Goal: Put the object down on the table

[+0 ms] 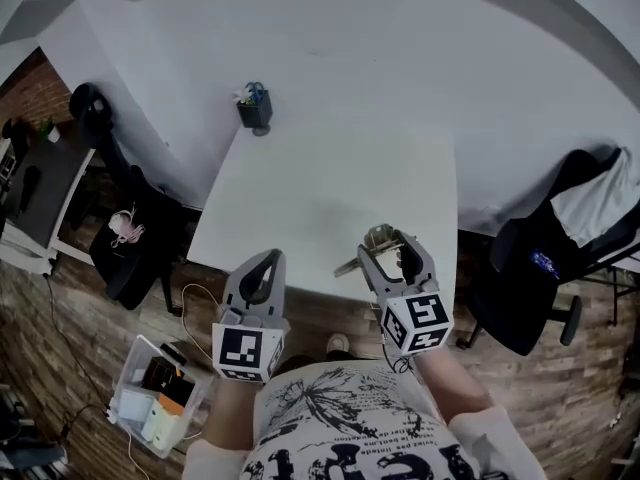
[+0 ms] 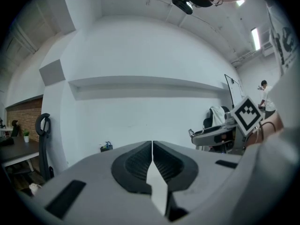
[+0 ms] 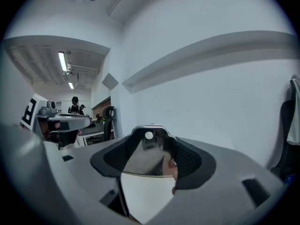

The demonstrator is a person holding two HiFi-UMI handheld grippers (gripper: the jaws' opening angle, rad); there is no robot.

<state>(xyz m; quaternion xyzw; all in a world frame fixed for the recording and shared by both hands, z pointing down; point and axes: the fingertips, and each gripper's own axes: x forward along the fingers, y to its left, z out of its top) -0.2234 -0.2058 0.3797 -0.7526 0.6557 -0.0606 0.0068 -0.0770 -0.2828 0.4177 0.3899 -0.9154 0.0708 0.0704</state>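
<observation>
A shiny metal utensil [image 1: 376,239] with a round hole near its end [image 3: 148,136] is clamped between the jaws of my right gripper [image 1: 390,252], which is shut on it. It hangs over the near edge of the white table [image 1: 330,173], and a thin part sticks out to the left [image 1: 347,265]. In the right gripper view the flat metal [image 3: 145,156] fills the gap between the dark pads. My left gripper [image 1: 266,266] is just in front of the table's near left corner. Its jaws [image 2: 152,149] meet with nothing between them.
A black pen holder [image 1: 254,108] stands at the table's far left edge. Black office chairs stand at the left [image 1: 130,243] and right [image 1: 540,268]. A clear plastic box [image 1: 155,393] of items sits on the wooden floor at lower left.
</observation>
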